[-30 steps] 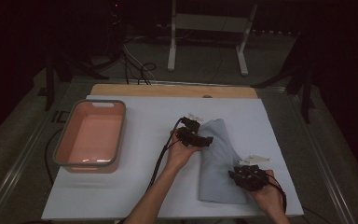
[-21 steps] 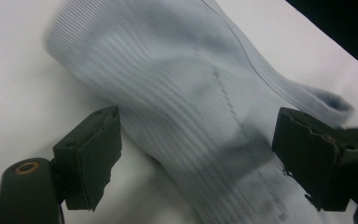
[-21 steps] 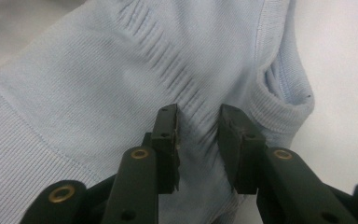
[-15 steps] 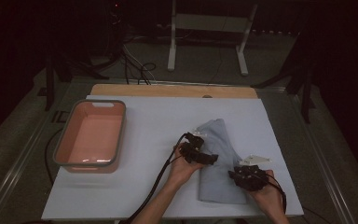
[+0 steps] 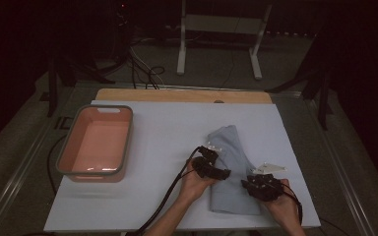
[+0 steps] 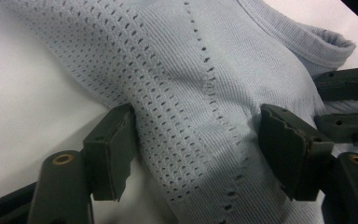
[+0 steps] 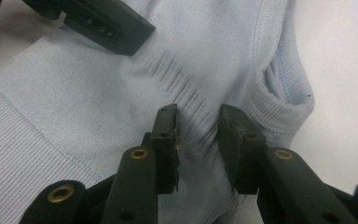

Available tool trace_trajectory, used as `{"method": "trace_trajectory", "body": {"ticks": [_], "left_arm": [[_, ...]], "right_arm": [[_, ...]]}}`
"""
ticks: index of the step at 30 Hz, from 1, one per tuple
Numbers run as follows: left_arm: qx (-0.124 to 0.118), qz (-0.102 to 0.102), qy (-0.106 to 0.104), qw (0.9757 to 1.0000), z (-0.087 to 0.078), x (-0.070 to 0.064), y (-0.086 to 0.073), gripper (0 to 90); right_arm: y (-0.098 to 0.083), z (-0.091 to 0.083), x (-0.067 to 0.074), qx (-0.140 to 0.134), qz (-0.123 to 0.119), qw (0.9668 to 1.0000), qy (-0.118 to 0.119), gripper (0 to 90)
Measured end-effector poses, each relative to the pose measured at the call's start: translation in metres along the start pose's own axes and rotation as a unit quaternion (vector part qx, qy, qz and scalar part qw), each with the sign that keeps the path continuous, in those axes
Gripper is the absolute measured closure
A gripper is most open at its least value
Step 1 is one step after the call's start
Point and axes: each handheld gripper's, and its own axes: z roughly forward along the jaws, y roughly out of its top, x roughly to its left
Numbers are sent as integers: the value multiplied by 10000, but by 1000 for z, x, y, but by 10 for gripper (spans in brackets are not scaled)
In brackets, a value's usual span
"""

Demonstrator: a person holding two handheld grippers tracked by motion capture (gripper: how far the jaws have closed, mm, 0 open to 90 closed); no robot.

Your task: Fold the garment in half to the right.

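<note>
One pale blue knitted garment (image 5: 234,167) lies folded on the white counter (image 5: 167,132), well to the right of a single pink tub (image 5: 96,142). Its ribbed weave carries rows of small eyelet holes. Two tools work it: the left tool (image 6: 193,149), its jaws just closing, straddles a raised fold; the right tool (image 7: 198,140), set narrow, pinches a puckered ridge near the ribbed hem.

Left tool (image 5: 220,172) jaws apart, just been closing; right tool (image 5: 252,183) jaws narrowly apart, low.
</note>
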Motion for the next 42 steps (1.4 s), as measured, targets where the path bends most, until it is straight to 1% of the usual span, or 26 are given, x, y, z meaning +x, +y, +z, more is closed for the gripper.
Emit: {"method": "trace_trajectory", "body": {"ticks": [1,2,6,8,11,12,13,16,17,19,23,26,30,32,36,39,40,42], "left_arm": [[-22,-53,-52,10000,0,0,-1,374],[-24,-83,-59,9999,0,-1,-1,396],[-38,-283,-137,9995,-1,0,-3,443],[-30,-278,-134,9995,-1,0,-3,462],[-41,-399,-159,9991,-2,-1,-4,501],[-56,-387,-169,9991,-2,-2,-4,535],[-46,-321,-151,9994,-3,-3,-4,570],[-45,-240,-81,9997,-6,-6,-3,684],[-39,-231,-84,9997,-6,-6,-2,706],[-30,-256,-121,9996,-7,-5,-2,733],[-35,-215,-144,9997,-10,-4,-2,755],[-29,-184,-137,9997,-12,-3,-2,762],[-5,-151,-164,9998,-16,-1,-4,765],[-1,-141,-147,9998,-18,0,-5,766],[-12,-117,-115,9999,-23,5,-7,765],[-10,-97,-85,9999,-28,9,-9,765],[-10,-97,-85,9999,-28,9,-9,764],[-12,-79,-43,10000,-33,13,-10,764]], "right_arm": [[0,0,0,5,-4,10000,-5,679],[0,0,0,7,-6,10000,-7,678],[0,-1,-1,-3,2,10000,8,671],[0,-1,-1,-5,-4,10000,30,668],[0,-1,-1,-3,-2,10000,30,665],[0,-2,-1,-2,-6,10000,29,664],[0,-2,-1,3,0,10000,28,663],[0,-2,-1,-5,11,10000,31,653],[0,-3,-2,-28,-21,10000,62,646],[0,-5,-3,-65,-2,10000,54,631],[-1,-11,-7,-227,123,9997,-48,619],[-2,-13,-13,-278,220,9993,-135,595],[-2,-11,-17,-216,340,9990,-189,547],[-2,-10,-17,-191,390,9989,-182,514],[-1,-7,-16,-117,463,9988,-98,437],[1,-5,-13,-73,540,9985,-32,359],[1,-5,-13,-73,540,9985,-32,359],[3,0,-9,1,638,9979,120,295]]}}
